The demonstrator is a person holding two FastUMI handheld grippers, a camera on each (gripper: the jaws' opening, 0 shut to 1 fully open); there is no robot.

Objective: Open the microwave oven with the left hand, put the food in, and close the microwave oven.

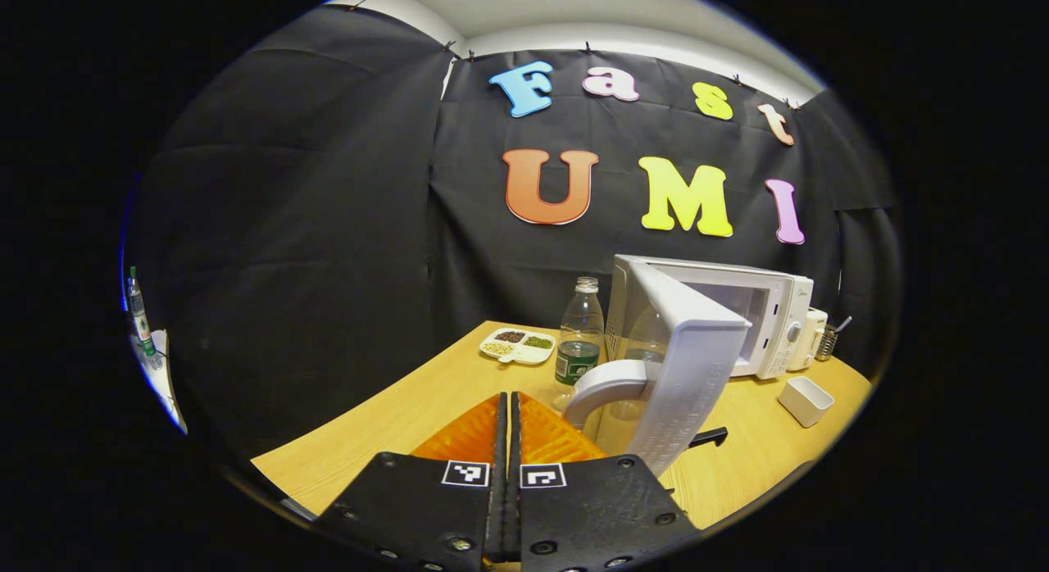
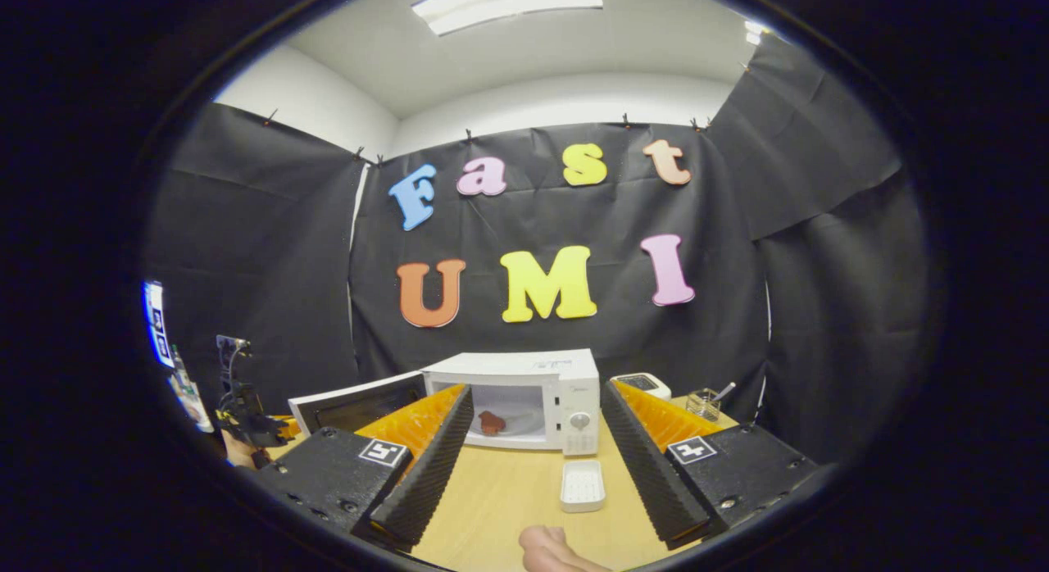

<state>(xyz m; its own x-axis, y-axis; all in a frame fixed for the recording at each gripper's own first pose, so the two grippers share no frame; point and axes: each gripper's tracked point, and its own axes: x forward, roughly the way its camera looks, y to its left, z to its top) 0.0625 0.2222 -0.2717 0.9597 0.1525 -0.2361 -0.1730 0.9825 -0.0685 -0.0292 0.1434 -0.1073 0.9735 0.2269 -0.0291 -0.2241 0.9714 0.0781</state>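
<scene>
On the table (image 2: 508,498), at the back against the black cloth, your microwave (image 2: 524,396) stands with its door (image 2: 352,404) swung wide to the left. Inside the microwave, on the cavity floor toward its left side, sits the food (image 2: 492,422), a small reddish-brown piece.

Your right gripper (image 2: 533,465) faces the microwave front from a little way back, jaws spread wide, nothing between them. A small white tray (image 2: 583,483) lies on the table in front of the microwave, below its control panel, between your spread fingers but not touched. Part of a hand (image 2: 551,551) shows at the near table edge. Right of the microwave are a white device (image 2: 643,383) and a glass with a spoon (image 2: 705,401).

Your left gripper (image 1: 508,416) sits left of the microwave, jaws pressed together, nothing held. The open microwave door stands just right of its fingers, with the curved white handle (image 1: 602,383) closest; you can't tell if anything touches. In the right gripper view the same gripper shows beside the far end of the door.

Left of the microwave stand a clear bottle (image 1: 580,334) with a green label and a white divided dish (image 1: 518,345) holding dark, green and pale grains. Another bottle (image 1: 138,314) stands far left of the microwave, off the table.
</scene>
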